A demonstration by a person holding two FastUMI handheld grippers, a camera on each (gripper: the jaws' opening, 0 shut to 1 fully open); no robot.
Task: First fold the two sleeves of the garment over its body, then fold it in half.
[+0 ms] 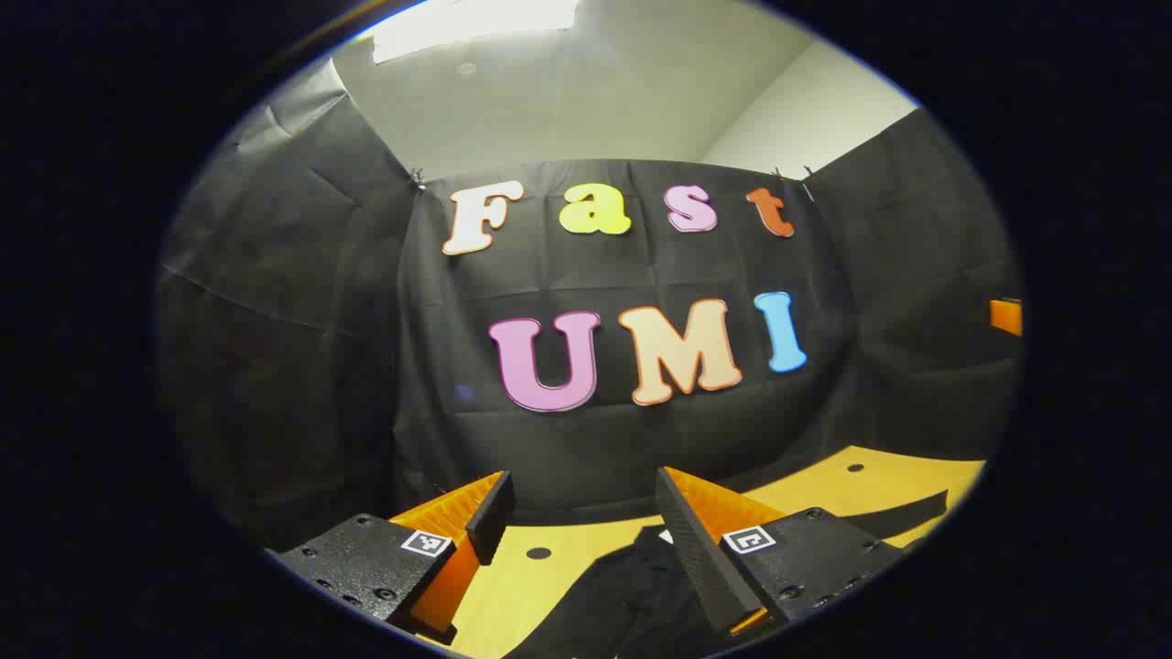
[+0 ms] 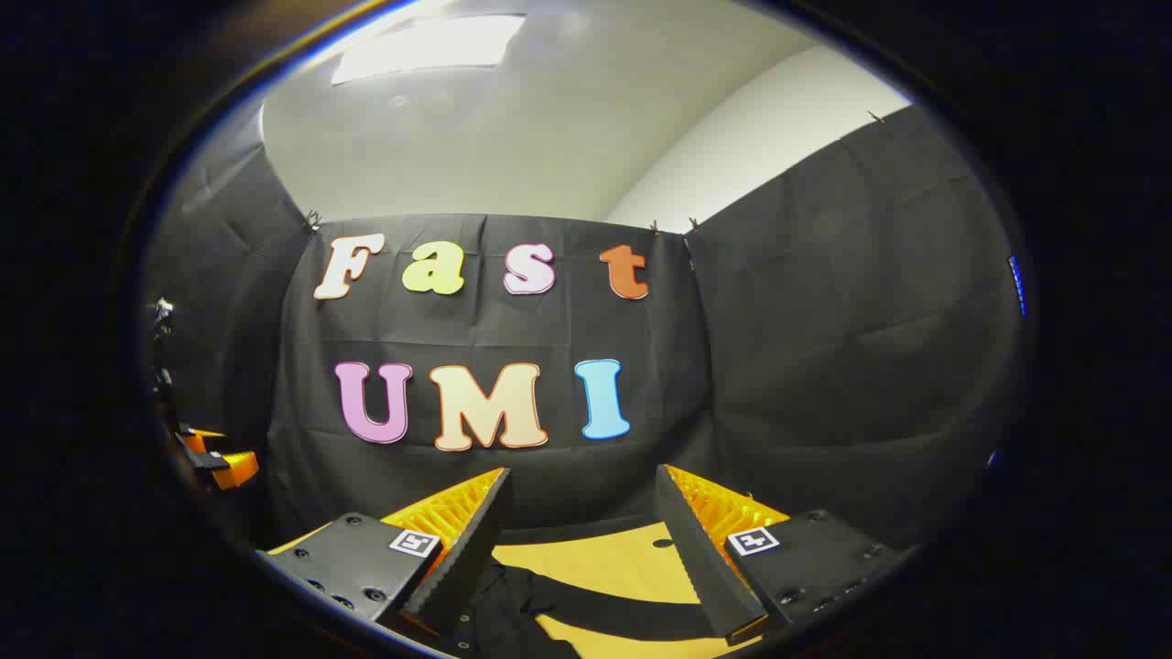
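Observation:
The black garment (image 1: pixel 623 595) lies on the yellow table (image 1: pixel 870 476), low in the left gripper view, under and between my left gripper's fingers. My left gripper (image 1: pixel 582 480) is open above it, with nothing between its jaws. In the right gripper view the garment (image 2: pixel 499 613) shows at the lower left, beneath the left finger (image 2: pixel 458 549). My right gripper (image 2: pixel 581 476) is open too, held over the table (image 2: pixel 613 567) with nothing in it. Both point at the booth's back wall.
The table has small round holes (image 1: pixel 538 553) in its top. Black cloth walls close the booth at the back and on both sides. An orange and black part of the left gripper (image 2: pixel 215 462) shows far left in the right gripper view. An orange piece (image 1: pixel 1005 316) sits at the far right in the left gripper view.

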